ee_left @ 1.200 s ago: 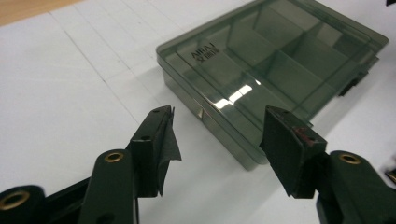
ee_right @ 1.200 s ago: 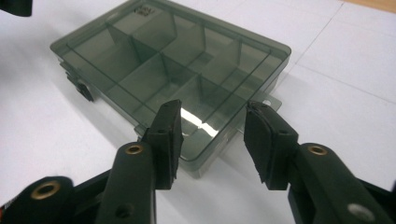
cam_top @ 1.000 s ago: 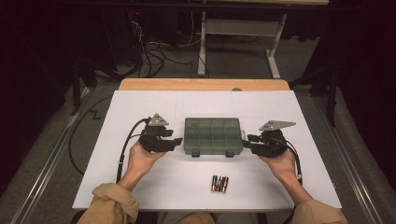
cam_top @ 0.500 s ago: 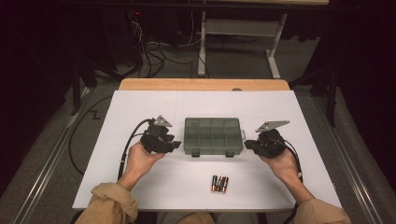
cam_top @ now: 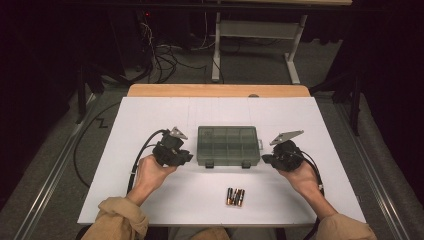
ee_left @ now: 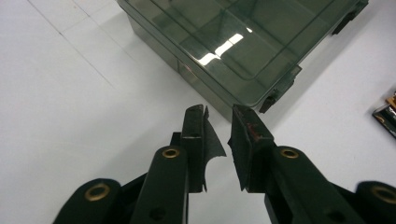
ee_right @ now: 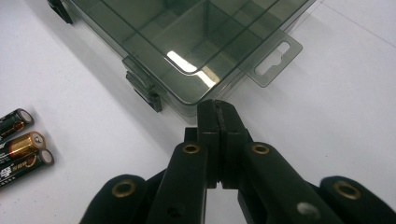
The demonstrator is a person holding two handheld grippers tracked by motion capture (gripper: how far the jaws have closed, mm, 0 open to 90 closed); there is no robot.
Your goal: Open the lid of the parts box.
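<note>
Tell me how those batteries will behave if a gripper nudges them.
The batteries are round cylinders lying on their sides on the smooth white table, so they will probably roll. They lie loose side by side, so a nudge would likely scatter them.

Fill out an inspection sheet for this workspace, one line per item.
Surface: white sheet covering a wooden table.
Job's things: translucent grey plastic compartment box, lid shut; three batteries side by side nearer the person.
Clutter: nothing seen.
Grippers: left gripper slightly open, empty, at the box's left end; right gripper shut, empty, at its right end.
Cables: black cable trails from the left gripper; tangled wires on the floor.
Surroundings: dark room, white desk frame beyond.
</note>
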